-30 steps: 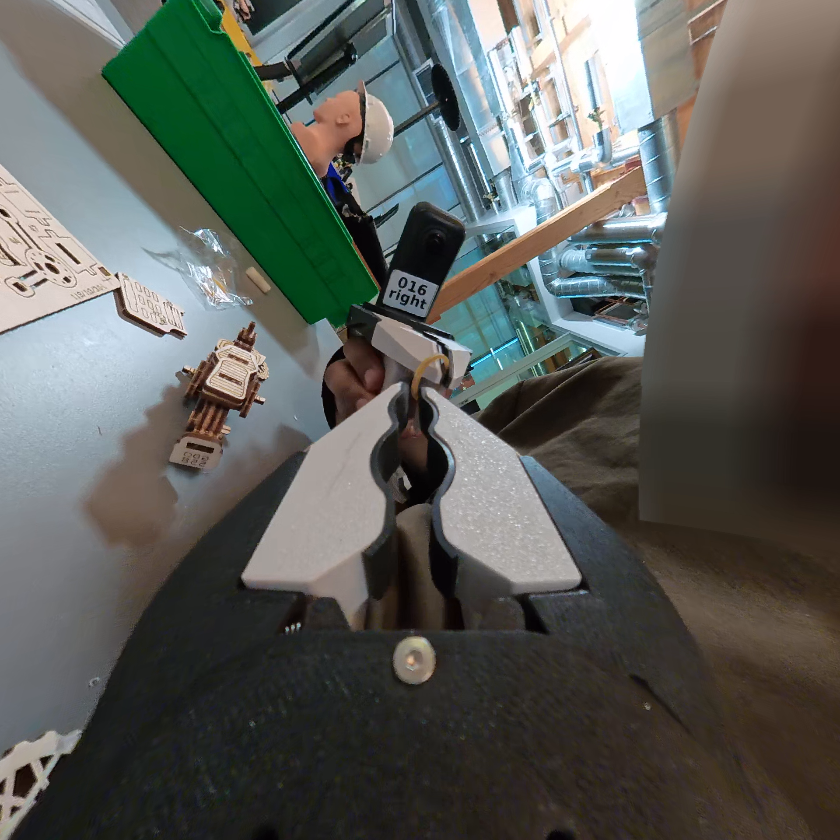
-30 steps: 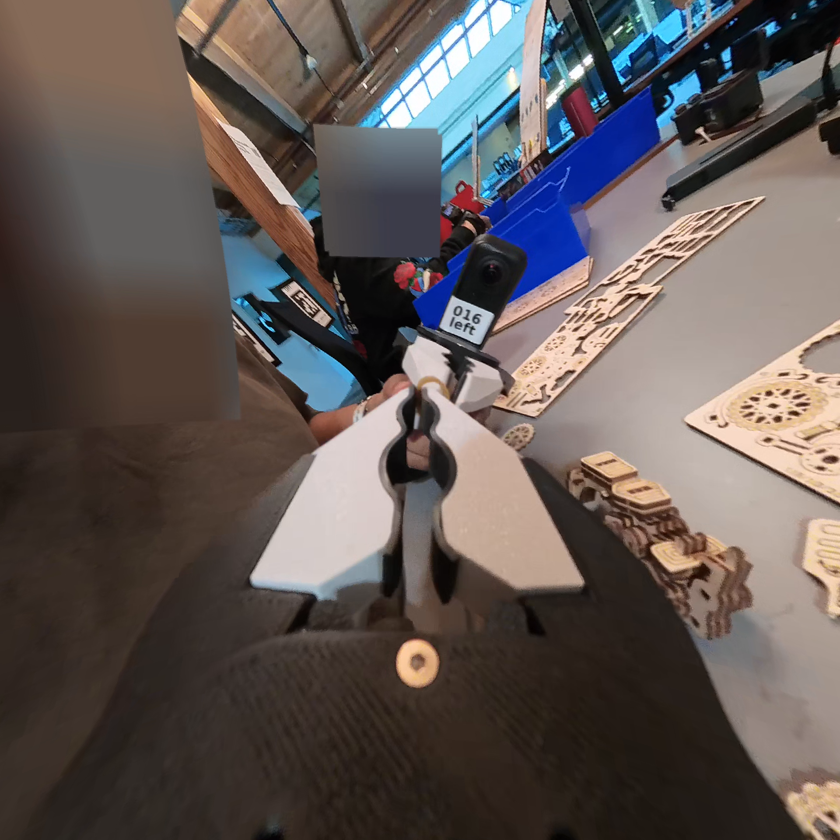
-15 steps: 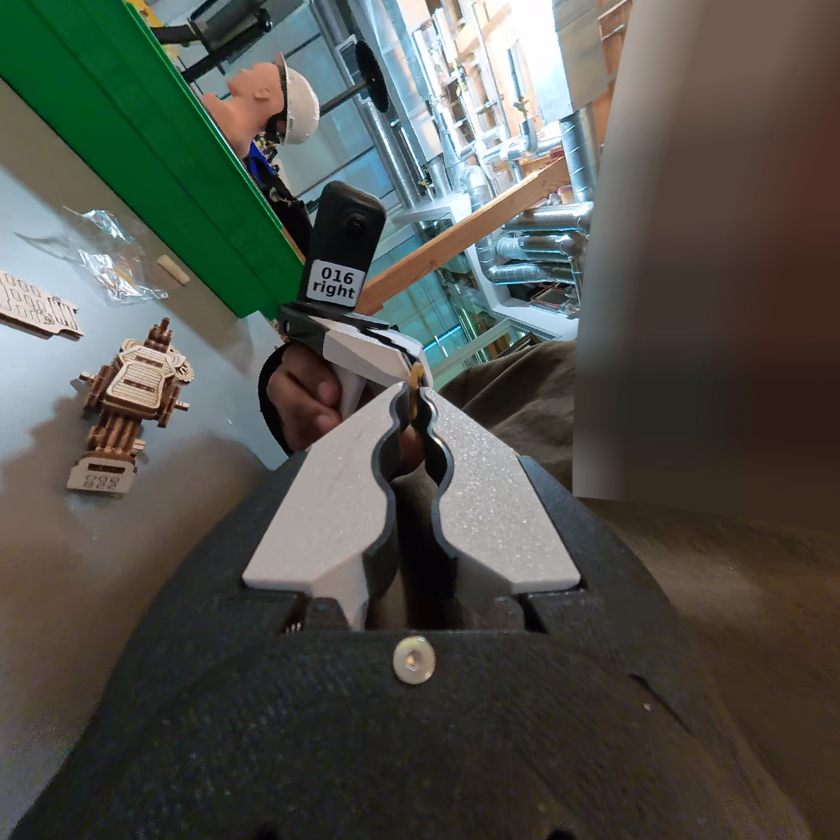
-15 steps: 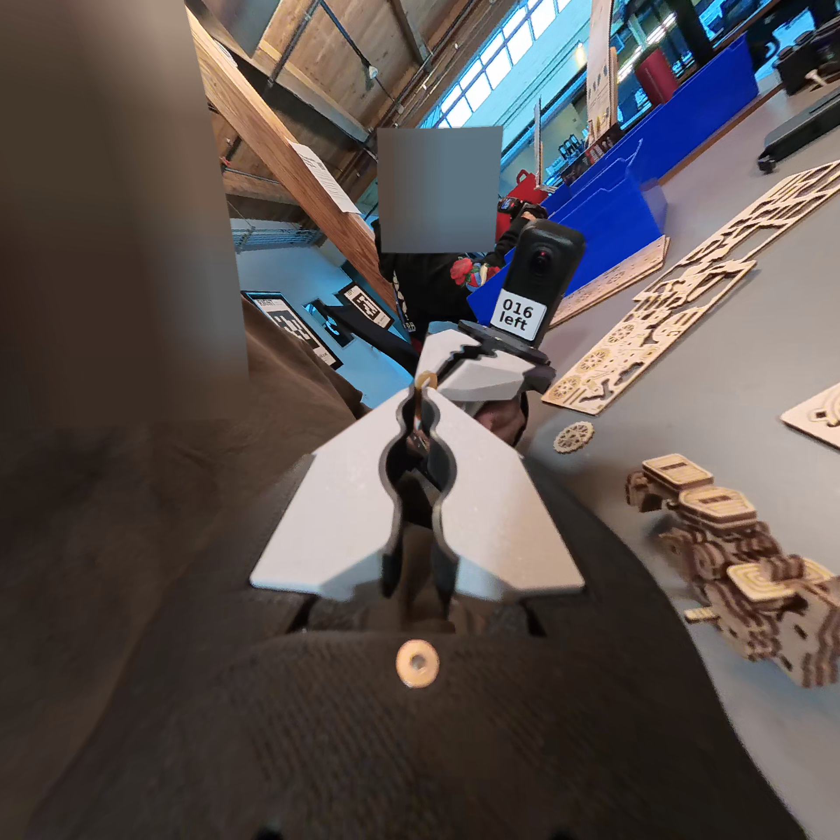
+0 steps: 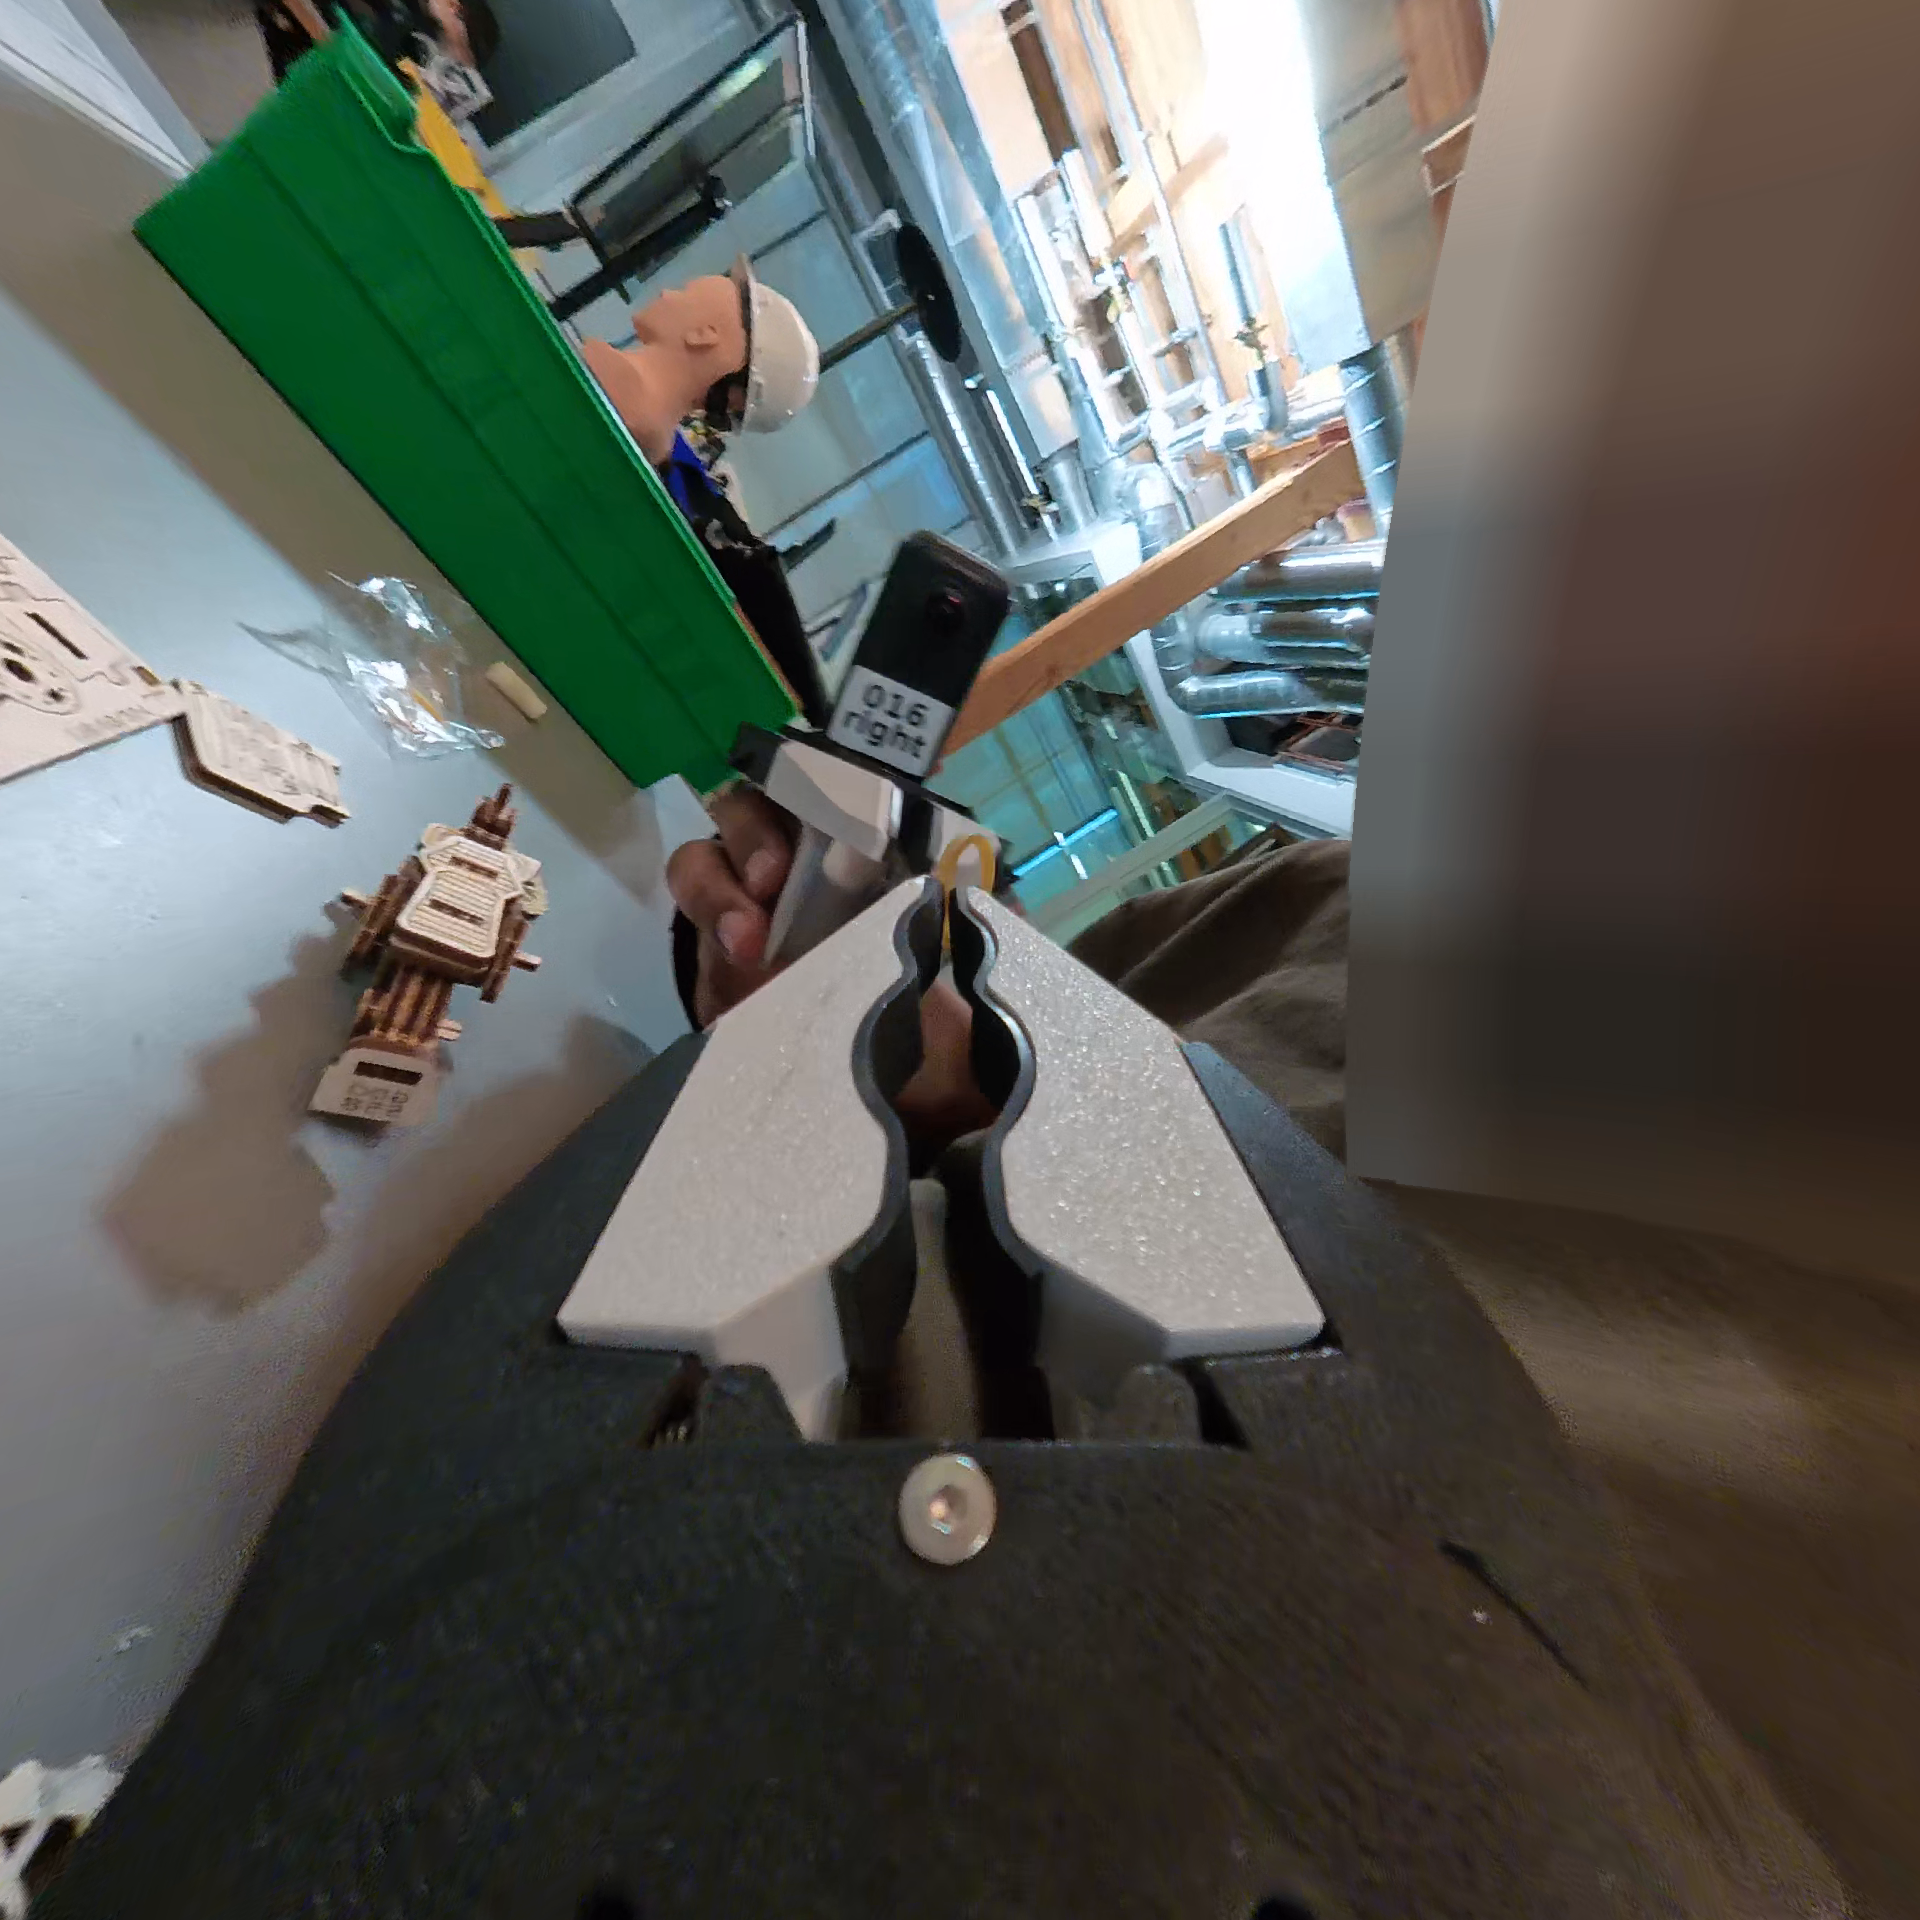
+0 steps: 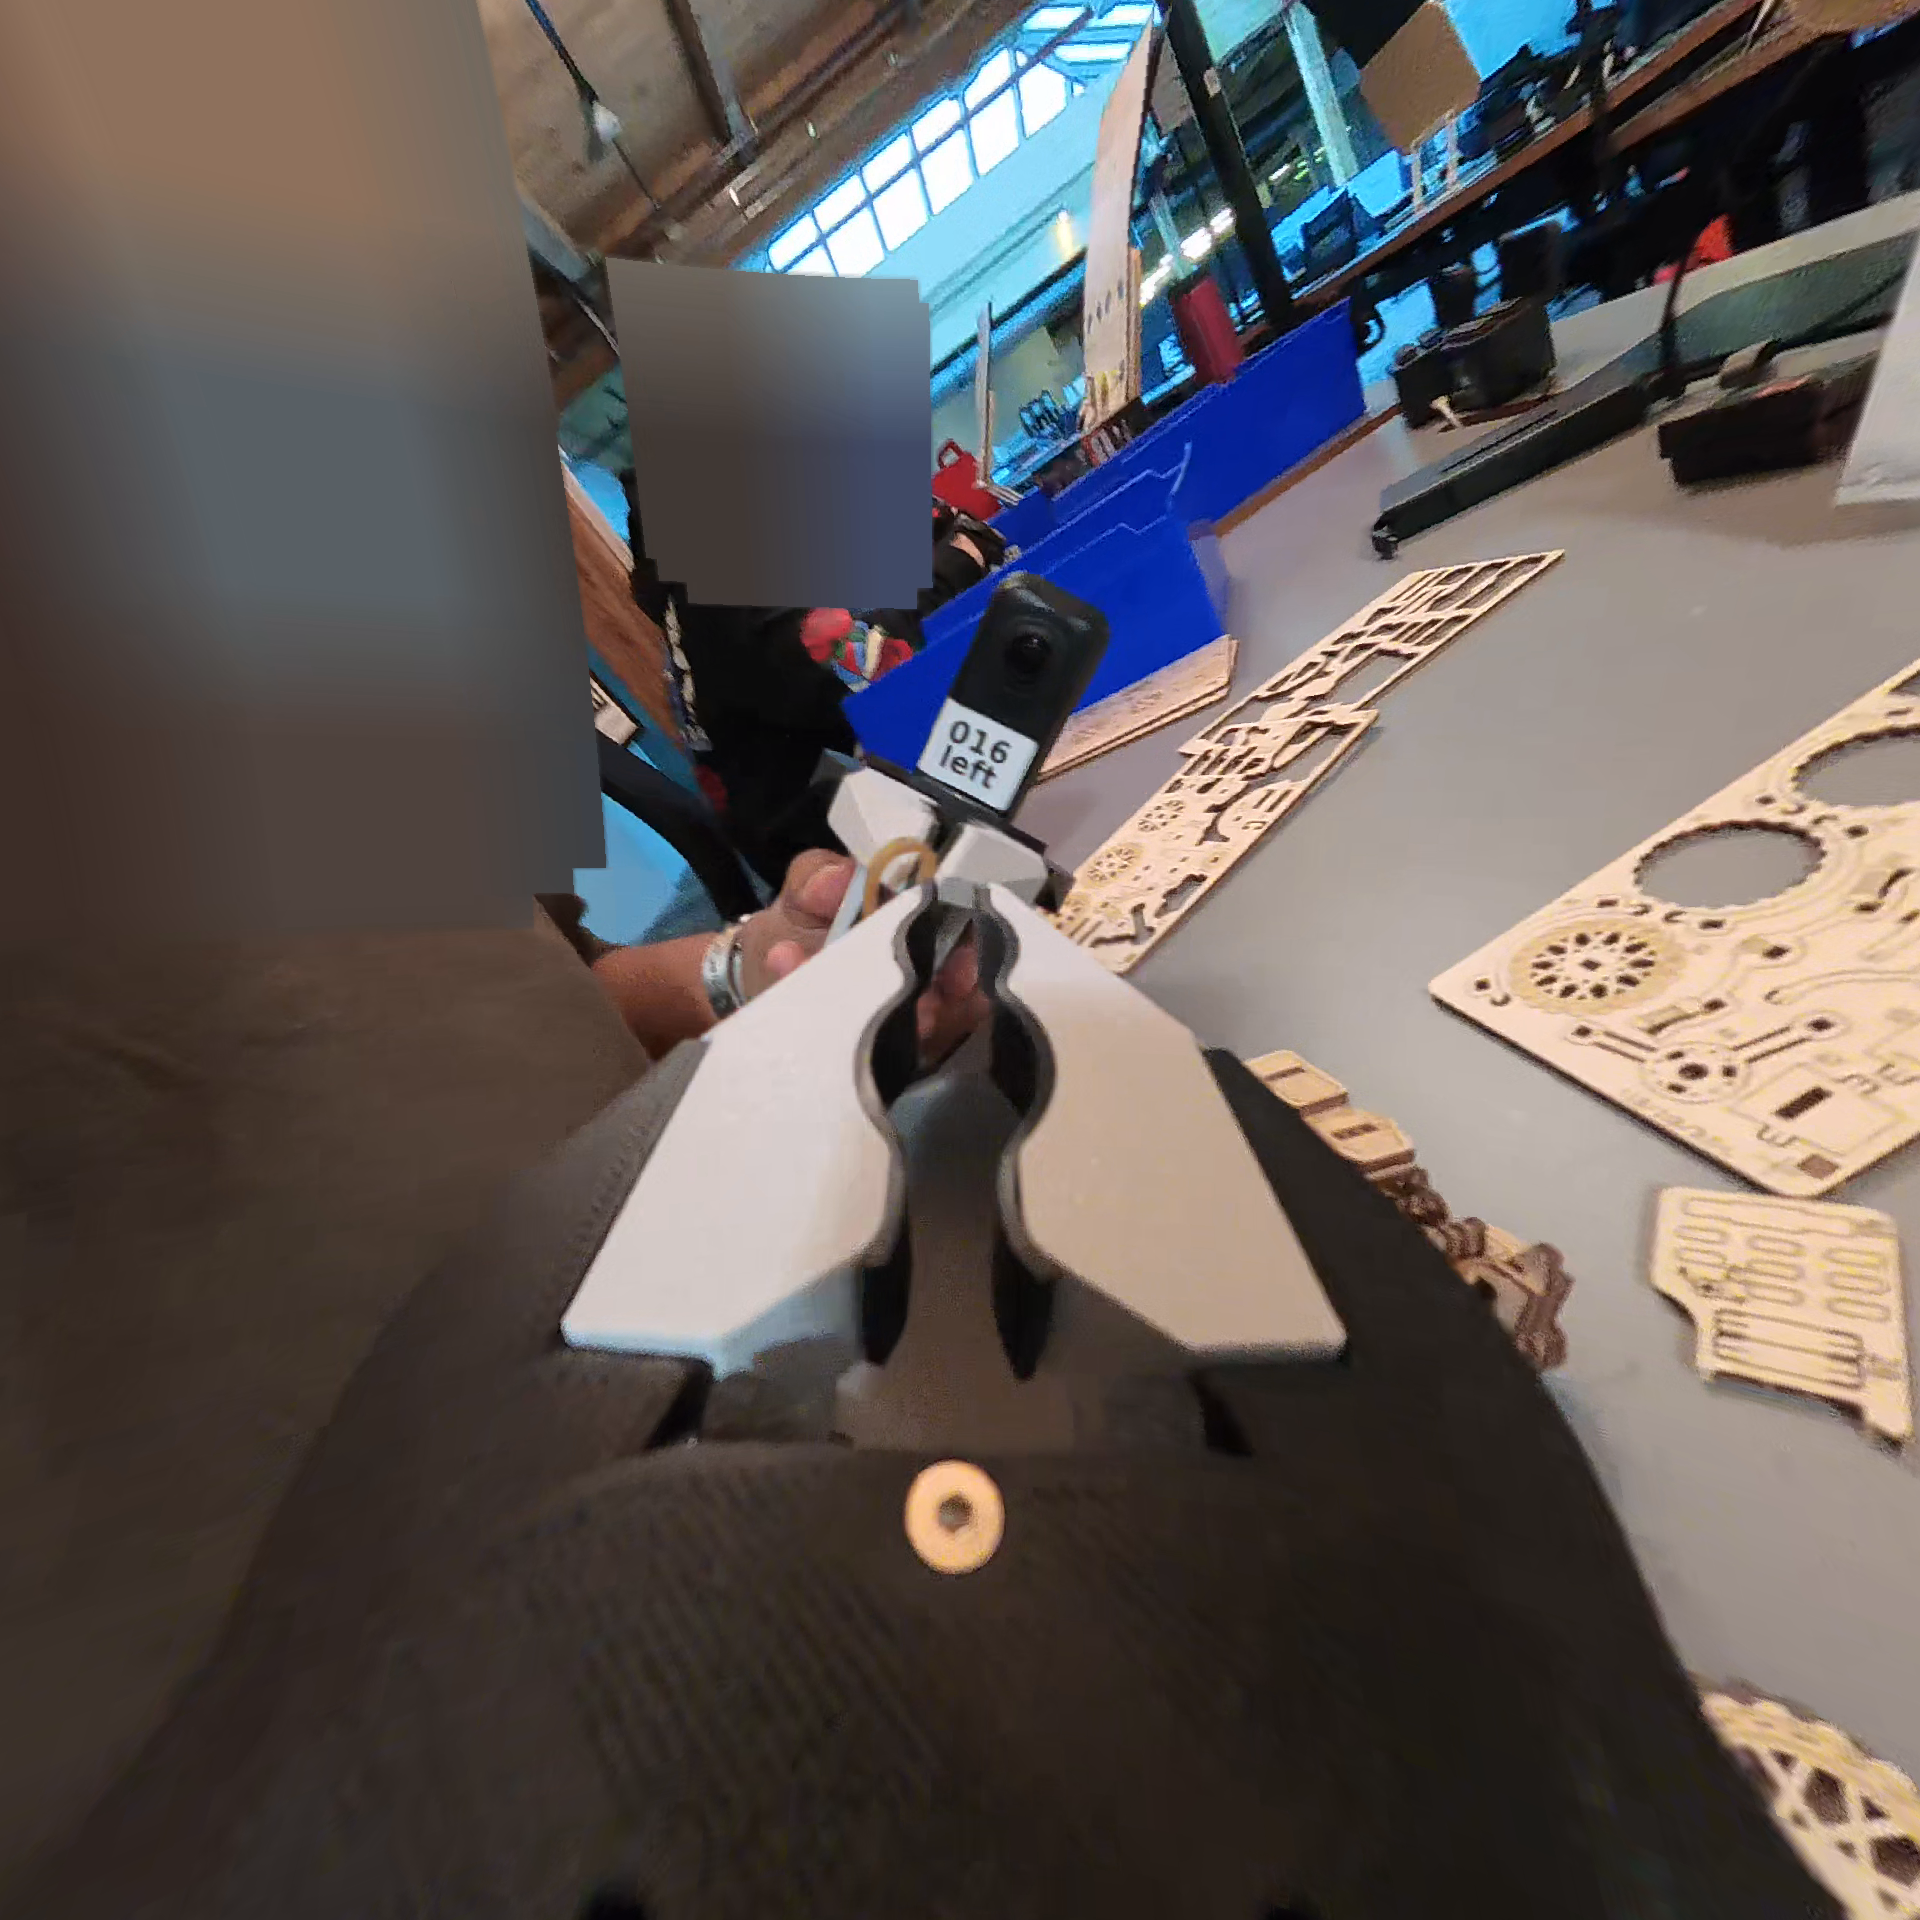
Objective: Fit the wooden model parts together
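Wooden parts lie spread over the grey tabletop (image 5: 125, 1039), none of them in either gripper. In the left wrist view, from the left: a cut sheet (image 5: 42, 675) at the edge, a small flat piece (image 5: 260, 753) beside it, a clear plastic bag (image 5: 400, 675) and a pale little block (image 5: 516, 693) near the green bin (image 5: 468, 436), and below them a built robot figure (image 5: 442, 935) lying flat on the tabletop, well apart from the left gripper (image 5: 943, 906). Its jaws stand almost closed, only a thin slit between the tips, and they hold nothing. Straight beyond the tips a hand (image 5: 727, 894) holds the other gripper, with a yellow rubber band (image 5: 966, 857) on it. A mannequin head in a white helmet (image 5: 774, 358) shows behind the bin.

In the right wrist view, the right gripper (image 6: 951, 906) faces the left one; its jaws are likewise nearly together and empty, a band (image 6: 899, 862) and a hand (image 6: 810, 914) just past them. To the right come a blue bin (image 6: 1122, 561), a long fretted sheet (image 6: 1278, 738), a part-built model (image 6: 1434, 1195) half hidden by the gripper body, a broad sheet with round holes (image 6: 1714, 987), and a small slotted piece (image 6: 1787, 1309) near the frame's edge.
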Action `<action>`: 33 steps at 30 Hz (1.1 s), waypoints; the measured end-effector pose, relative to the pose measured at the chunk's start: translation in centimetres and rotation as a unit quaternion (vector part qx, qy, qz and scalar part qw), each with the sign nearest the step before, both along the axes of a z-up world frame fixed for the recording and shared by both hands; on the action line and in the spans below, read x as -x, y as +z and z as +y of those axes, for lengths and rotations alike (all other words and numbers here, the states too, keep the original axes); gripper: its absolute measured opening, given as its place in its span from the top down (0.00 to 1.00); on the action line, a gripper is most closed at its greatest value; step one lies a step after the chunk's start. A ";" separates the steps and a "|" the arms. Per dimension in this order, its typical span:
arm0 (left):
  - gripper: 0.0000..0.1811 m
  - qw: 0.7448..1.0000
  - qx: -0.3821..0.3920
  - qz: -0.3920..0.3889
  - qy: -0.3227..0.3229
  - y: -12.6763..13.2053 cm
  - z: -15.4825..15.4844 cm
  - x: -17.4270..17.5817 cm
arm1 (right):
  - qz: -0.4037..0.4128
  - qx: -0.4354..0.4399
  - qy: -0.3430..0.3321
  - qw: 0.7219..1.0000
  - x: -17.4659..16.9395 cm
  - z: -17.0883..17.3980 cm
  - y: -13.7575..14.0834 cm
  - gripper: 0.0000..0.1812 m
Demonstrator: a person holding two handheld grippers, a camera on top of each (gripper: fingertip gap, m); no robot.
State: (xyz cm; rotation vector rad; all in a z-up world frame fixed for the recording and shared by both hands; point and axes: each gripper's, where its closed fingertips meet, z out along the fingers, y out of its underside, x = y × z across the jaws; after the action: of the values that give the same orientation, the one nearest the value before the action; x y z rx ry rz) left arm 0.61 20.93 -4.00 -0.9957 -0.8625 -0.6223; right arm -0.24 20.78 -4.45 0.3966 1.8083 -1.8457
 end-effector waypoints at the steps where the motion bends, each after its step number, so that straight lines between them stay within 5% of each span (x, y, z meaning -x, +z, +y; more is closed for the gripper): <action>1: 1.00 1.000 0.012 0.002 0.013 -0.2 0.0 0.2 | 0.015 -0.005 -0.003 1.000 -0.2 -0.2 -0.1 0.97; 7: 1.00 0.982 0.157 0.078 0.069 -1.8 0.7 0.6 | -0.004 -0.007 -0.010 1.000 -0.3 -0.7 -0.3 0.96; 23: 1.00 0.985 0.132 0.069 0.090 -1.3 0.0 1.0 | 0.019 -0.010 -0.015 1.000 -0.5 -0.7 -0.4 1.00; 28: 1.00 0.969 0.210 0.059 0.118 -3.4 -0.2 1.9 | 0.050 0.051 0.103 0.992 -6.0 -1.3 1.7 1.00; 33: 1.00 0.982 0.149 0.059 0.103 -1.9 -0.3 1.5 | 0.114 0.020 0.085 0.990 -6.7 -2.1 0.8 1.00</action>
State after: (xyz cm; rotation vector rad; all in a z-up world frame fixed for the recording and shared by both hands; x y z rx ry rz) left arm -0.85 20.61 -5.94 -1.1811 -0.9561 -0.2576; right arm 6.50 18.63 -3.67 0.0160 1.8847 -1.8652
